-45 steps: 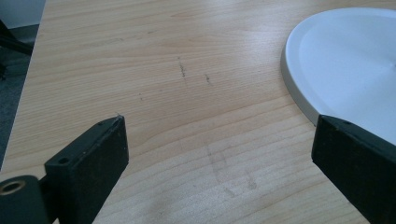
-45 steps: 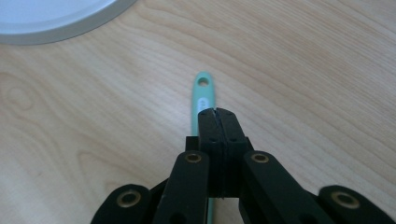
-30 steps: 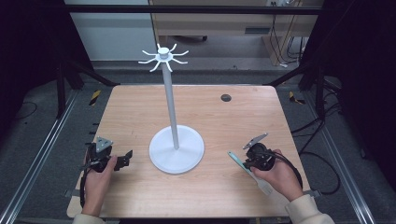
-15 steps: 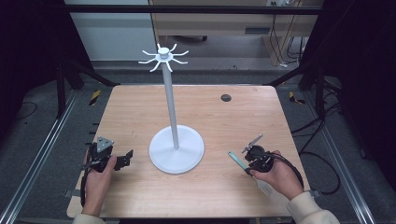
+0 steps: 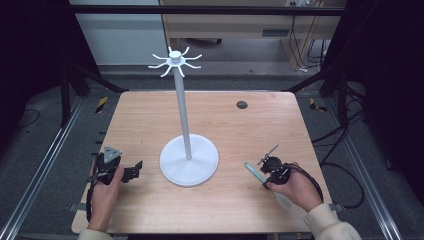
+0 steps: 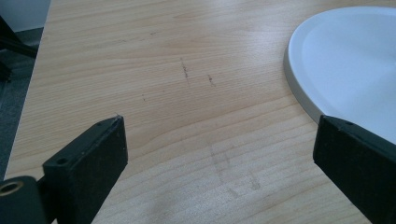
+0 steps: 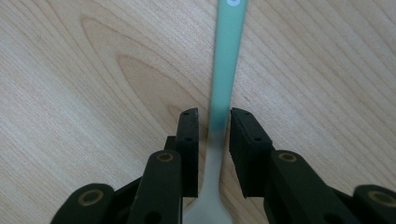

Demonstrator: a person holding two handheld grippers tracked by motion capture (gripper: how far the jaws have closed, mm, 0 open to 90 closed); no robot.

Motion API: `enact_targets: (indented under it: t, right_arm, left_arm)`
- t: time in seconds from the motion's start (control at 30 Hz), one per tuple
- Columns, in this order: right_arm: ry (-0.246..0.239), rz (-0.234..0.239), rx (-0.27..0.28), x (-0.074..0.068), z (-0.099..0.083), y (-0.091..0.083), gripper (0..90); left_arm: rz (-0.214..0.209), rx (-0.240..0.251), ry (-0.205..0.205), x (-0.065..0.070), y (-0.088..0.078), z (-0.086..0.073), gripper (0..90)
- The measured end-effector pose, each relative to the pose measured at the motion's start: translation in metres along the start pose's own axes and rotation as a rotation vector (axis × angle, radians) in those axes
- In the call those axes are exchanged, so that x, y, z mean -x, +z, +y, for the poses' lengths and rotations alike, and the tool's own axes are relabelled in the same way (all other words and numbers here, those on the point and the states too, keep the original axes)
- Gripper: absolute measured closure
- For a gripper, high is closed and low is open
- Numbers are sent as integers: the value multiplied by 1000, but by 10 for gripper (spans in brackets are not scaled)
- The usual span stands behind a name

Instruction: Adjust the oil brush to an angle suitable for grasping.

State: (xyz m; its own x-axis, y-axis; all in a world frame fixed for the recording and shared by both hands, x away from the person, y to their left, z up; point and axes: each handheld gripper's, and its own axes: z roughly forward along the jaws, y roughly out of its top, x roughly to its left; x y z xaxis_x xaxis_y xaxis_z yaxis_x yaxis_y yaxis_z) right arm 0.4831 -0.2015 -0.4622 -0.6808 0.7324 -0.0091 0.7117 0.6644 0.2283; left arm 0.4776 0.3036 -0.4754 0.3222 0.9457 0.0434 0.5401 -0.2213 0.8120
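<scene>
1. utensil (image 7: pixel 226 60): flat, with a green handle fading to a pale head. it lies on the wooden table (image 5: pixel 225 120) at the lower right of the high view (image 5: pixel 253 171). in the right gripper view its handle runs up to the top edge, where a small hanging hole shows.
2. right gripper (image 7: pixel 214 116): sits low over the utensil at lower right of the high view (image 5: pixel 265 176). its jaws have just been closing with the handle's narrow neck between them. one pad looks to be at the handle and a thin sliver of table shows beside the other, so no firm pinch yet.
3. left gripper (image 6: pixel 219 140): jaws spread wide with nothing between them, over bare wood at lower left of the high view (image 5: pixel 132 170).
4. stand (image 5: pixel 182 110): a white round base, a tall pole and hooked arms at the top, at the centre of the table. the base edge shows at the upper right of the left gripper view (image 6: pixel 345 56).
5. handling note, judged: centre the neck between the pads and close squarely until both press. lift level so the thin handle does not twist or slide out, and keep the holed end free for a hook.
</scene>
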Motion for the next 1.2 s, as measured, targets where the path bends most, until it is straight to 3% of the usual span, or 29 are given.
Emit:
enact_targets:
  t: [0.03,0.27,0.33,0.37,0.43,0.53,0.6,0.83,1.03,1.07,1.1,1.2]
  right_arm:
    - [-19,-2,1,2,0,1,742]
    - [-1,4,-15,1,1,3,769]
    - [-22,-1,-15,2,1,4,783]
    - [-3,-1,-20,1,2,4,789]
    - [-32,-10,-17,3,2,5,800]
    - [-36,-12,-17,4,2,5,801]
    - [-20,-6,-18,4,2,6,801]
    - [-31,-7,-24,5,2,6,804]
    - [4,-2,-48,2,4,5,820]
    - [-29,-6,-35,5,3,6,821]
    - [-32,-7,-35,5,2,5,821]
    - [-8,3,-10,6,2,0,822]
  left_arm:
    - [0,0,0,0,0,0,27]
    - [0,-1,3,0,0,0,27]
    - [2,0,2,0,0,0,26]
    - [2,0,2,-1,0,0,26]
    - [2,-1,2,-1,0,0,26]
    - [-1,-3,3,0,0,0,26]
    - [-1,-6,8,1,1,0,26]
    - [0,-8,9,1,1,0,26]
    - [-2,-11,13,2,1,0,26]
    - [-4,-10,11,2,1,0,26]
    - [-4,-9,12,2,1,0,26]
    - [-6,-9,15,2,1,0,25]
